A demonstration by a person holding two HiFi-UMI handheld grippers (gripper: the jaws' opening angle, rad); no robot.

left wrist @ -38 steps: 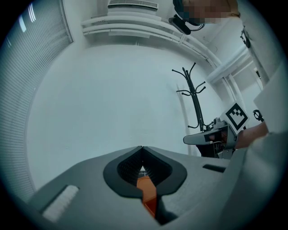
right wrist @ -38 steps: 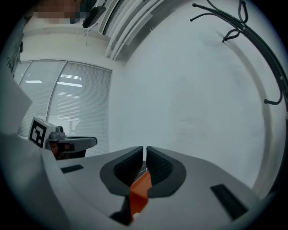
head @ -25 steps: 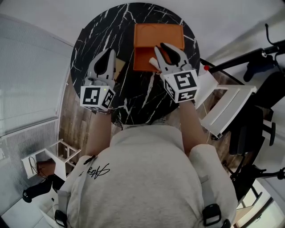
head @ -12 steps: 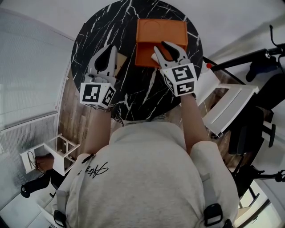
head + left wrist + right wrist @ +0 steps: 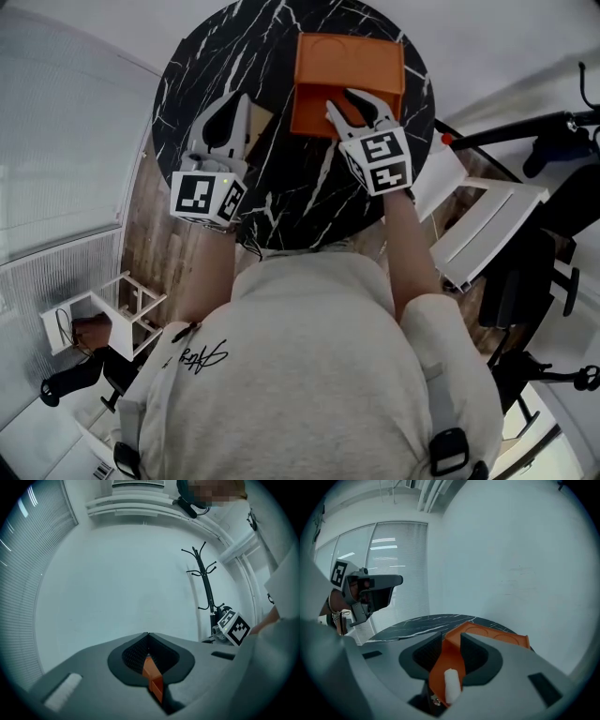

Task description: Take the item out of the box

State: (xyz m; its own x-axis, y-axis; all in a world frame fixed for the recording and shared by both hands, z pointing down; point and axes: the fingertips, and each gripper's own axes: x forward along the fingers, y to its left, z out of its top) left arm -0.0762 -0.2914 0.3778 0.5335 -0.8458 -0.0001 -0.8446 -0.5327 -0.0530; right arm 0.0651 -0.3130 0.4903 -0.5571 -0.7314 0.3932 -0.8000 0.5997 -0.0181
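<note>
**Black marble table: right gripper grips the box flap, left gripper shut on an orange scrap**

Right gripper first. Its jaws are clenched on a flap of the orange box. The sheet runs between the pads, from the tips back toward the camera. A small white cylinder lies against the flap there, and only the right gripper view shows it. What it is cannot be told. Beyond the tips, at 1 o'clock, that view also shows a box panel with round pressed shapes. The head view shows the jaws meeting the near edge of the box but not the pinch itself.

The left gripper has its tips pressed together. A narrow orange piece is caught in the gap behind them. The head view gives no sign of this piece.

Seen from the head, the box stands open at 1 o'clock on the round table. Its inside is too plain to show any item. The left gripper sits at 9 o'clock, well apart from the box. A flat tan piece lies just beside its jaws, toward the middle of the table.

Each gripper view catches the other gripper: the right one's marker cube at 3 o'clock, the left one at 9 o'clock. A coat stand stands against the wall in the left gripper view. Window blinds show in the right gripper view. A white slatted frame stands off the table at 4 o'clock.
</note>
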